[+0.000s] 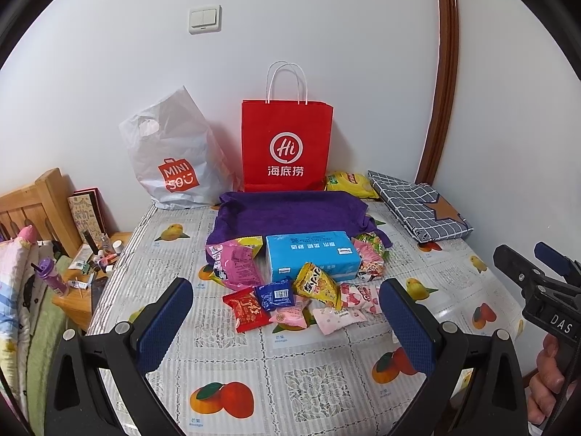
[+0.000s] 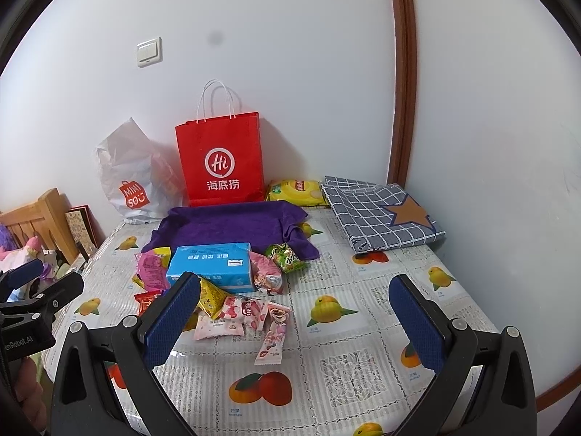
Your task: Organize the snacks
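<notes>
Several small snack packets (image 1: 308, 301) (image 2: 247, 312) lie in a loose pile on the fruit-print tablecloth (image 1: 276, 374), in front of a blue tissue pack (image 1: 312, 256) (image 2: 214, 263). Among them are a red packet (image 1: 246, 309), a dark blue one (image 1: 275, 295), a yellow one (image 1: 319, 287) and a pink bag (image 1: 236, 265). Behind lies a purple cloth-lined tray (image 1: 290, 214) (image 2: 232, 225). My left gripper (image 1: 287, 312) hovers open just short of the pile. My right gripper (image 2: 294, 309) is open, above the table right of the pile, and shows at the left wrist view's right edge (image 1: 537, 265).
A red paper bag (image 1: 287, 145) (image 2: 221, 160) and a white plastic bag (image 1: 174, 160) stand against the wall. A yellow chip bag (image 1: 348, 183) and a folded checked cloth (image 1: 417, 203) lie at the back right. A cluttered wooden nightstand (image 1: 87, 276) and a bed are on the left.
</notes>
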Tool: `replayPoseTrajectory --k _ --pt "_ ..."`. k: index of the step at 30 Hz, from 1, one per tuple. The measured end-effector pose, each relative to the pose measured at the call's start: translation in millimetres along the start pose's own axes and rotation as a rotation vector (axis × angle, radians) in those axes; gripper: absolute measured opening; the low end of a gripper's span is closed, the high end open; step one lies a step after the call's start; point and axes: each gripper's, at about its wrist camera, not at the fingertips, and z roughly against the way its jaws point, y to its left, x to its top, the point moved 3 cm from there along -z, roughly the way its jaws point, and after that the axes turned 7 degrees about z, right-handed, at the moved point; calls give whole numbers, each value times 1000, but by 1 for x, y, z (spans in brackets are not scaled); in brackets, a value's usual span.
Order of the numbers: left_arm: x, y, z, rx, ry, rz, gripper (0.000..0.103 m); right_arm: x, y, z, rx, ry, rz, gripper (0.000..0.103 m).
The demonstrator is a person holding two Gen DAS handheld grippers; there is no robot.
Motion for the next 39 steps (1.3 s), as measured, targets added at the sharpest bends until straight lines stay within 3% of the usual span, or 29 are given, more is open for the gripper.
replayPoseTrajectory --k 30,39 --pt "0 -3 0 18 -16 -19 103 -6 14 -8 19 10 27 102" --pt "-1 -2 -16 17 28 -45 103 -5 24 -22 -23 22 71 103"
